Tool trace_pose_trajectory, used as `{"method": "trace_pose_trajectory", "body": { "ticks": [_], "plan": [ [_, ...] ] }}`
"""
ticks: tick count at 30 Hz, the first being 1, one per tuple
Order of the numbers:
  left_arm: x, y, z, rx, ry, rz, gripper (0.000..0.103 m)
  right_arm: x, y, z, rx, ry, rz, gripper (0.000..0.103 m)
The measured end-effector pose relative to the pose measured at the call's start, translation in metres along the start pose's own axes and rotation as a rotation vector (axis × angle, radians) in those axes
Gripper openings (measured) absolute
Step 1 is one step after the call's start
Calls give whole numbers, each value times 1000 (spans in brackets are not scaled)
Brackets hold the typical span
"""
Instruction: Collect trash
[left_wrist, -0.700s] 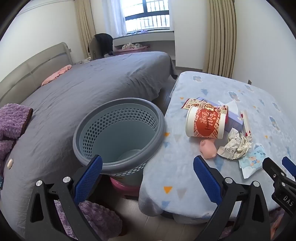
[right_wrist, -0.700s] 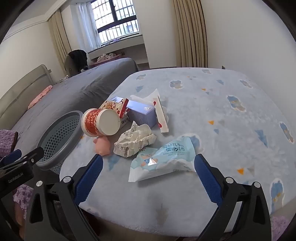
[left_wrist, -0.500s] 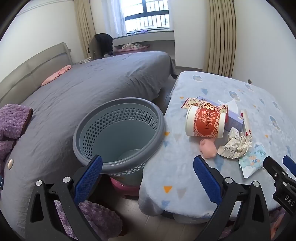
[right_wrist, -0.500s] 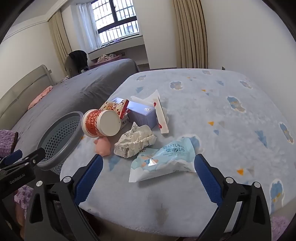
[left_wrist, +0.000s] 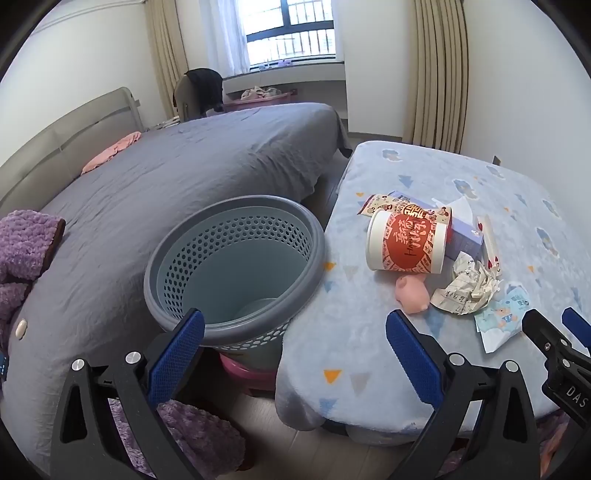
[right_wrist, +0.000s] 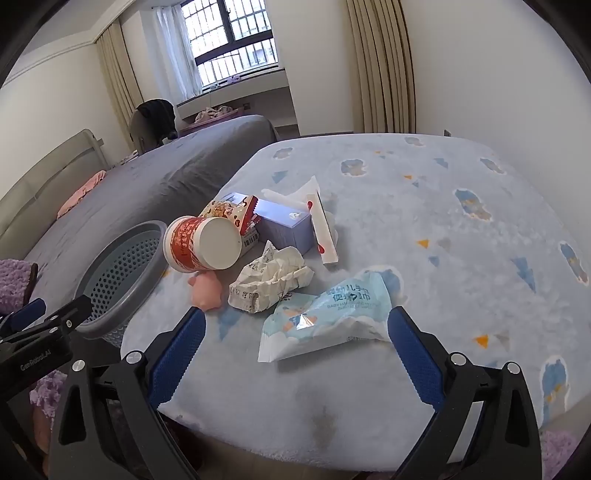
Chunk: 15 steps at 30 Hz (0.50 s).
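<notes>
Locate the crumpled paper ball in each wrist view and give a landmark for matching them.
Left wrist: crumpled paper ball at right of centre, right of the pink toy.
Right wrist: crumpled paper ball at centre, left of the blue wrapper.
Shared landmark: the red noodle cup lying on its side.

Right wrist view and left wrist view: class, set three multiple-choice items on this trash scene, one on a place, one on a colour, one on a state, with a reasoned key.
1. Where is the basket?
A. On the table
B. Between bed and table
C. On the bed

2. What colour is the noodle cup's side?
A. Green
B. Red and white
C. Black

3. How does the right gripper stand?
A. Open, empty
B. Shut on the wet-wipe pack
C. Shut on the crumpled paper

Key: B, it stands between the grey bed and the table; B, red print on white; A, its fingers stand apart, the wet-wipe pack lying loose ahead.
</notes>
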<state>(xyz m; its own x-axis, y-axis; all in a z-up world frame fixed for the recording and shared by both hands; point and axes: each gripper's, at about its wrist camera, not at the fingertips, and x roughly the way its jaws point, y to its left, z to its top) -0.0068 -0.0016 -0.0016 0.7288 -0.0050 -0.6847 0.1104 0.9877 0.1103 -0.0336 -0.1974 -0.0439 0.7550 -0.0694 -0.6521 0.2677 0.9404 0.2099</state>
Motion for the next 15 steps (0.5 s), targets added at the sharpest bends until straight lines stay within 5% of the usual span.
{"method": "trace_pose_trajectory", "body": {
  "ticks": [15],
  "plan": [
    [2, 0, 4, 12, 12, 0, 97, 0, 2, 0, -9, -2, -14, 95]
  ]
}}
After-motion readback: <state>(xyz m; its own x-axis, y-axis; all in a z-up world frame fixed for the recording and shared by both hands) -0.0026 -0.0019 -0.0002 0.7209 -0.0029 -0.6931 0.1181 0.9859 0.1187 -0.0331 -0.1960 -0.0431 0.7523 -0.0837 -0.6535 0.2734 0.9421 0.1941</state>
